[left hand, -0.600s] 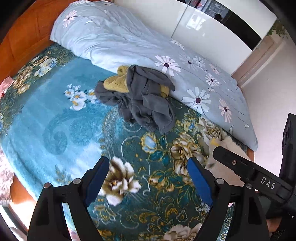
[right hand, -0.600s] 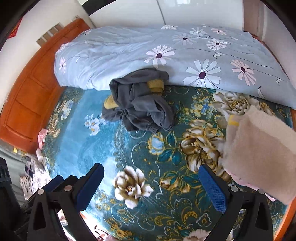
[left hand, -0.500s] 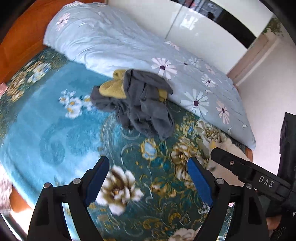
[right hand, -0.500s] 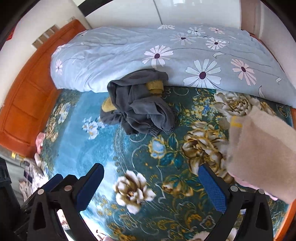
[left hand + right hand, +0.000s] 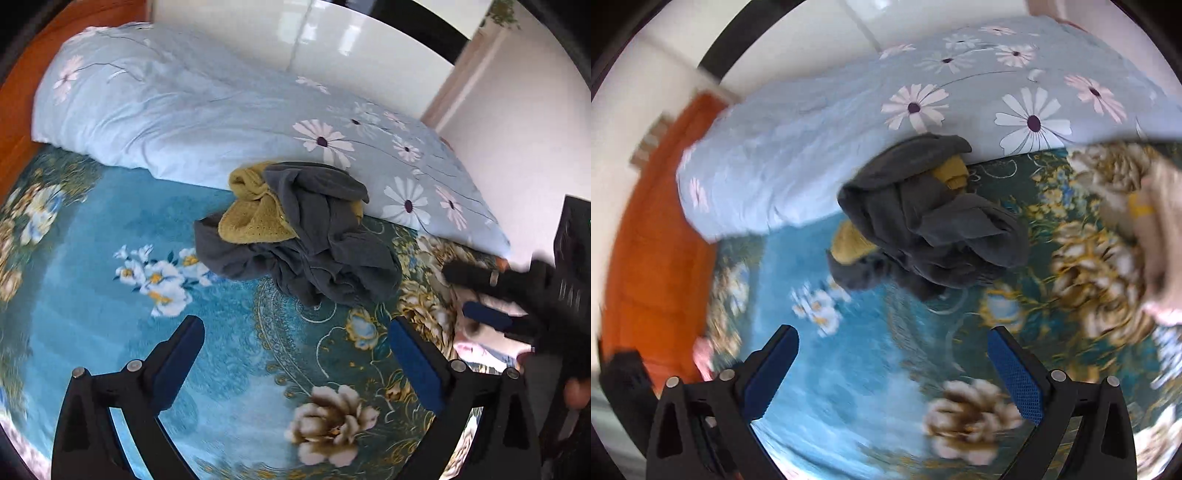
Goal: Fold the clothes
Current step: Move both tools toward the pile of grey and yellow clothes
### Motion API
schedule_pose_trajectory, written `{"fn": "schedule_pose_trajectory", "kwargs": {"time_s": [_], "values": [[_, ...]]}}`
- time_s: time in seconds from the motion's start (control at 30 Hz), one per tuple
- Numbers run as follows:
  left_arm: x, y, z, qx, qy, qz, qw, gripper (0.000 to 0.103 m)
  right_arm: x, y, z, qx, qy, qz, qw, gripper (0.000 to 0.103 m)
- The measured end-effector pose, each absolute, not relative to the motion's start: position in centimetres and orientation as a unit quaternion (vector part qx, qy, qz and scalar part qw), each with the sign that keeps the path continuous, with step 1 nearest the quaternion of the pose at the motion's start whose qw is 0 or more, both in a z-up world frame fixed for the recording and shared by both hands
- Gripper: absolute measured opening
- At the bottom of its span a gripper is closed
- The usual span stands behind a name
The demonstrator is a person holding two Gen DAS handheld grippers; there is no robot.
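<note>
Fingers spread wide and empty, the left gripper [image 5: 295, 365] and right gripper [image 5: 892, 369] face a crumpled grey garment [image 5: 325, 240] ahead, tangled with a mustard knit [image 5: 251, 218] that risks lifting too.

We see a teal floral bedspread [image 5: 92, 295] as the landmark. A pale blue daisy-print duvet [image 5: 207, 110] lies bunched along its far edge. An orange wooden headboard [image 5: 657, 240] stands at its left end. Glossy white wardrobe doors [image 5: 332, 40] rise behind the duvet. A white wall [image 5: 517, 129] stands beyond its right end.
</note>
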State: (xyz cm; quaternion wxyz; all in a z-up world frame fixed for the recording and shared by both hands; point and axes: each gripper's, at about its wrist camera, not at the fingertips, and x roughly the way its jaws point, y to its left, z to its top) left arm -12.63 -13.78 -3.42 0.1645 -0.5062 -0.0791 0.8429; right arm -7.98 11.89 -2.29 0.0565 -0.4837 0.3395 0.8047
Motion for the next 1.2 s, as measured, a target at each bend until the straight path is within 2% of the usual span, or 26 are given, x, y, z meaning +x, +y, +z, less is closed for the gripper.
{"fn": "schedule_pose_trajectory", "kwargs": {"time_s": [0.37,0.5,0.73,0.93,1.2], "values": [[-17.3,-17.8,-6.0,-0.524,-0.174,0.812,0.188,0.1,-11.9,11.3,-1.5,-0.505,0.328,0.793,0.094,0.103],[-18.5,-17.8,-6.8,-0.529,-0.178,0.804,0.204,0.1,-13.0,12.4,-2.4,-0.51,0.361,0.774,0.105,0.103],[-20.2,-18.2,-8.8,-0.541,-0.185,0.792,0.215,0.1,-15.4,12.9,-4.4,-0.539,0.371,0.746,0.127,0.103],[-21.3,-18.5,-10.2,-0.541,-0.198,0.786,0.225,0.1,-17.3,13.2,-5.8,-0.55,0.36,0.741,0.136,0.103],[-22.8,-18.3,-10.7,-0.52,-0.207,0.796,0.228,0.1,-19.6,12.7,-4.0,-0.508,0.328,0.788,0.112,0.103]]}}
